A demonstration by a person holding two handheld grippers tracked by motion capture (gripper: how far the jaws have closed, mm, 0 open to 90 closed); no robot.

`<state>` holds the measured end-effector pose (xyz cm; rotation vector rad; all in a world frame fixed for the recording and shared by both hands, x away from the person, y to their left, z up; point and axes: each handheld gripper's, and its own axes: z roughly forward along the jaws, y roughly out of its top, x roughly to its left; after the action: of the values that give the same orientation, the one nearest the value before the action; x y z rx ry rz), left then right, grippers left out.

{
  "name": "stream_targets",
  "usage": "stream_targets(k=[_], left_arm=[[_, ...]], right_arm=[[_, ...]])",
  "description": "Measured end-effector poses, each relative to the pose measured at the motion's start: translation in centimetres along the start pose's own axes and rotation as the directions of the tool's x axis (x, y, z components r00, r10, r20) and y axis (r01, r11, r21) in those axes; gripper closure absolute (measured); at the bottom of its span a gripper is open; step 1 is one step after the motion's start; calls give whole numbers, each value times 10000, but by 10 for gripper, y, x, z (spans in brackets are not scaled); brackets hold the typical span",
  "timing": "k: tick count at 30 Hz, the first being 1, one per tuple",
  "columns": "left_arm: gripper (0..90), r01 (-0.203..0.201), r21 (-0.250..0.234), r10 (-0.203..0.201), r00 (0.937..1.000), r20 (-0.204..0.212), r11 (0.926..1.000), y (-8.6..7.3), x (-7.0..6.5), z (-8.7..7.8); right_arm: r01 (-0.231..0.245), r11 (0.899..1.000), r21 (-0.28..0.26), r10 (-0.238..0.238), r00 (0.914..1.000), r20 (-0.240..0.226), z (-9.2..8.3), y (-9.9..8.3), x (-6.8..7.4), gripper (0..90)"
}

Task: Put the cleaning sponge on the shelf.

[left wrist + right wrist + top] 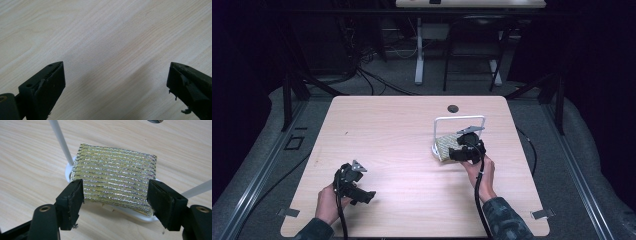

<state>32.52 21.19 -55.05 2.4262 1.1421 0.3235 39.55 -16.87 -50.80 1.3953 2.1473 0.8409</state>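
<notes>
Your right gripper [451, 153] sits at the near edge of the glittery gold-and-silver striped scouring sponge [113, 178], a flat rectangular pad of woven metallic thread. In the right gripper view its two black jaws stand one at each near corner of the pad, partly apart; the left jaw's inner edge is right at the sponge's side, and you cannot tell from here whether it touches, while the right jaw stands just clear of it. So the claw is at a middling width, with the pad between the jaws but not pinched.

The sponge rests on the white round base of a thin white wire rack [460, 119], whose arched frame rises behind it in the high view. The rack stands on the light wooden table [402, 125], right of centre, with a small dark round hole [453, 108] in the tabletop beyond it.

Your left gripper [371, 196] is held low over bare wood at the table's near left, well apart from the sponge, jaws spread wide with nothing between them.

No brand, label or writing is legible on the sponge, the rack or either gripper.
</notes>
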Motion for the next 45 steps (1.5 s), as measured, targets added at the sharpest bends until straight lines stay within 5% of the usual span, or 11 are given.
stream_targets(k=[22, 45], left_arm=[[19, -16, 69, 16, 10000, 5, 10000, 0, -2, 1], [19, 42, 63, -42, 10000, -21, 10000, -1, -4, 1]], right_arm=[[785, 9969, -67, -788, 9931, -874, -57, -16, -7, 145], [579, 9978, 319, -553, 9955, -771, -106, -84, -44, 45]])
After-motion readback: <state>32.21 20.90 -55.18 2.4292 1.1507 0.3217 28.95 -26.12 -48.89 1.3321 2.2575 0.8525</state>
